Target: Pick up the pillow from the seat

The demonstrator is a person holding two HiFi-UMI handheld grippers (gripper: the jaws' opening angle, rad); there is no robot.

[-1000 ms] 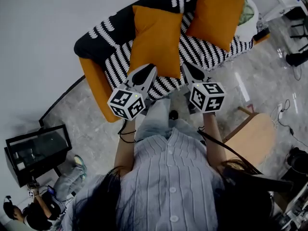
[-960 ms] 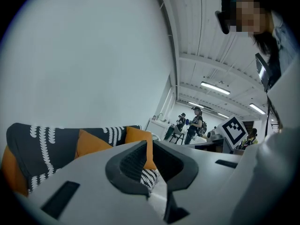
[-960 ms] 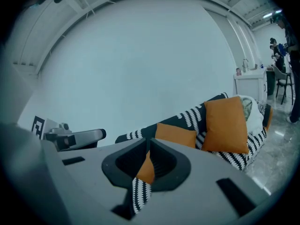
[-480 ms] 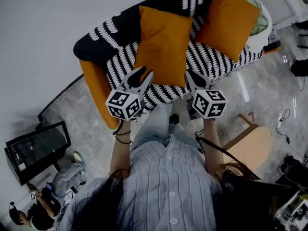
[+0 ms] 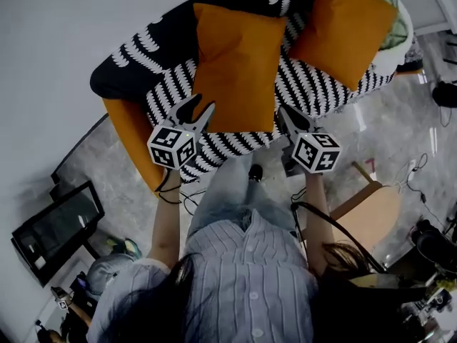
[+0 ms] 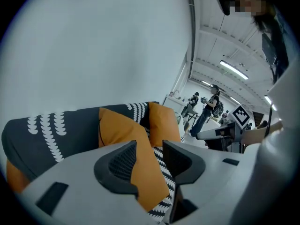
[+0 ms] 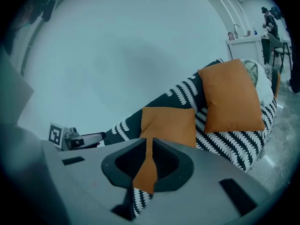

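Note:
Two orange pillows lean on a sofa (image 5: 171, 84) covered in black-and-white cloth. The nearer pillow (image 5: 239, 66) (image 6: 123, 130) (image 7: 169, 124) stands in front of me, the other pillow (image 5: 344, 26) (image 7: 232, 95) further right. My left gripper (image 5: 196, 108) (image 6: 149, 146) hovers at the near pillow's lower left corner. Its jaws have just been opening and stand apart with nothing pressed between them; the pillow only shows beyond the gap. My right gripper (image 5: 285, 113) (image 7: 149, 142) is shut and empty, just off that pillow's lower right corner.
The sofa's orange base (image 5: 128, 138) shows at its left end. A dark screen (image 5: 53, 227) sits on the floor at lower left. A wooden chair (image 5: 378, 206) stands to my right, with cables on the glossy floor. People stand far off in the room (image 6: 208, 109).
Both grippers have moved down and forward toward the seat, nearer the front pillow's lower corners. The left jaws, closed a second ago, have spread apart.

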